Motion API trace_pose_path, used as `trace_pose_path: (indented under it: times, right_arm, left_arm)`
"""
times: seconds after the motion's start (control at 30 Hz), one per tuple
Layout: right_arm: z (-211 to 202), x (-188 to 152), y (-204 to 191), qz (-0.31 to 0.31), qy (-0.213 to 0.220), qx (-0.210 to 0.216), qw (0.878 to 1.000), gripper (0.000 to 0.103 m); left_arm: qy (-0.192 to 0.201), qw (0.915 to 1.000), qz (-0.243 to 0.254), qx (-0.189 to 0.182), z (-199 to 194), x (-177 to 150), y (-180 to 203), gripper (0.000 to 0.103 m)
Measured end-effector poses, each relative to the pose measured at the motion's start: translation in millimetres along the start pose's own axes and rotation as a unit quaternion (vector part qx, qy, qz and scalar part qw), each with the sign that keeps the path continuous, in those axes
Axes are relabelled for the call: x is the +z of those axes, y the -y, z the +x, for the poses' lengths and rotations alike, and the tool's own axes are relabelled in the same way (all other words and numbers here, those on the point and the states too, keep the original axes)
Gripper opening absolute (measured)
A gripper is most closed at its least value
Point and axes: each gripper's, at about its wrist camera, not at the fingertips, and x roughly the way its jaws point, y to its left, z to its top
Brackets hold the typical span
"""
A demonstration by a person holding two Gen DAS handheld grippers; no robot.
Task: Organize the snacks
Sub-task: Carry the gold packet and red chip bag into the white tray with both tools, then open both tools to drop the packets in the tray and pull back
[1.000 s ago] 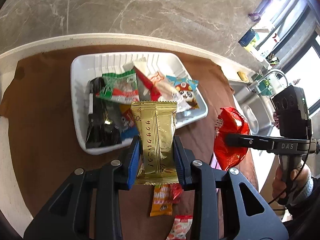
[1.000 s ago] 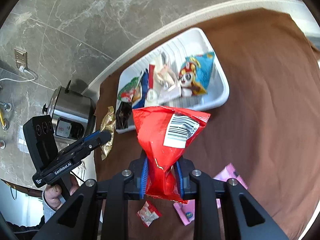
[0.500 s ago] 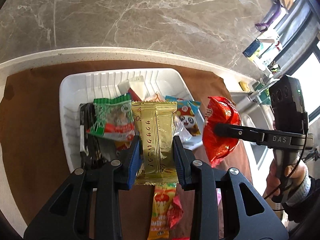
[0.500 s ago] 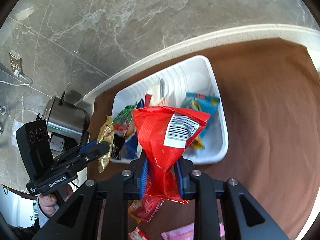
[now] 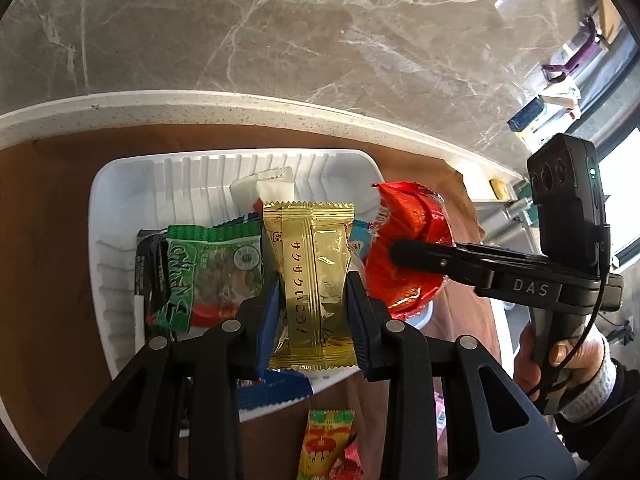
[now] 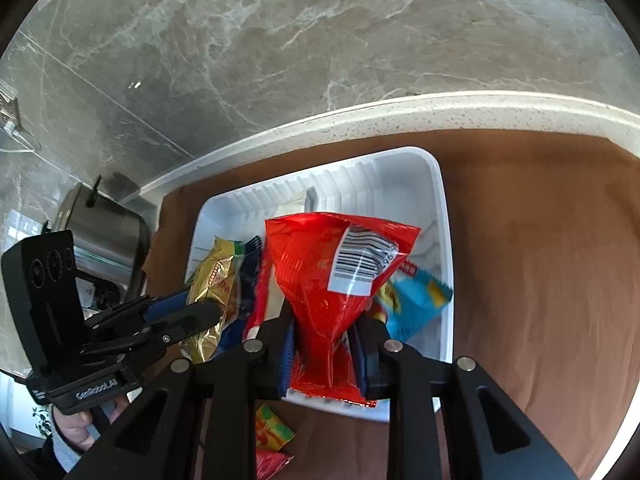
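My left gripper point(image 5: 312, 300) is shut on a gold snack packet point(image 5: 310, 264) and holds it over the white tray point(image 5: 120, 184). My right gripper point(image 6: 326, 344) is shut on a red snack bag point(image 6: 320, 276) with a barcode label, held over the tray's point(image 6: 420, 184) near right part. The red bag point(image 5: 404, 248) and the right gripper also show in the left wrist view, at the tray's right edge. The gold packet point(image 6: 212, 280) and left gripper point(image 6: 192, 316) show in the right wrist view. The tray holds a green packet point(image 5: 212, 272), a blue packet point(image 6: 416, 304) and several others.
The tray sits on a brown cloth point(image 6: 540, 260) on a white counter against a marble wall. A yellow-and-red packet point(image 5: 326, 444) lies on the cloth in front of the tray. A steel cooker point(image 6: 104, 236) stands at the left. A sink area point(image 5: 516, 208) is at the right.
Both grippers have moved forward with their packets, from in front of and beside the tray to over it. The red bag has come in close beside the gold packet.
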Motion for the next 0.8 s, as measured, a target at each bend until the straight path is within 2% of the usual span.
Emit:
trace_pose_path:
  times: [0.07, 0.2, 0.3, 0.47, 0.8]
  right_arm:
    - [4, 4, -1, -0.006, 0.001, -0.006, 1.0, 0.026]
    - [10, 10, -5, -0.027, 0.009, -0.024, 0.999, 0.033]
    - [10, 12, -5, -0.032, 0.018, -0.036, 0.999, 0.05]
    - [2, 11, -3, -0.027, 0.034, -0.037, 0.998, 0.052]
    - [-37, -7, -6, -0.012, 0.077, -0.025, 0.997, 0.056]
  left_arm:
    - [-0.001, 0.9999, 0.005, 0.01, 7, 2, 2, 0.03]
    - [-0.005, 0.9994, 0.012, 0.031, 23, 4, 5, 0.031]
    - [-0.009, 0.999, 0.021, 0.038, 31, 4, 7, 0.037]
    - [-0.001, 0.9987, 0.026, 0.043, 32, 4, 10, 0.039]
    - [0.037, 0.9974, 0.031, 0.053, 2, 6, 15, 0.041]
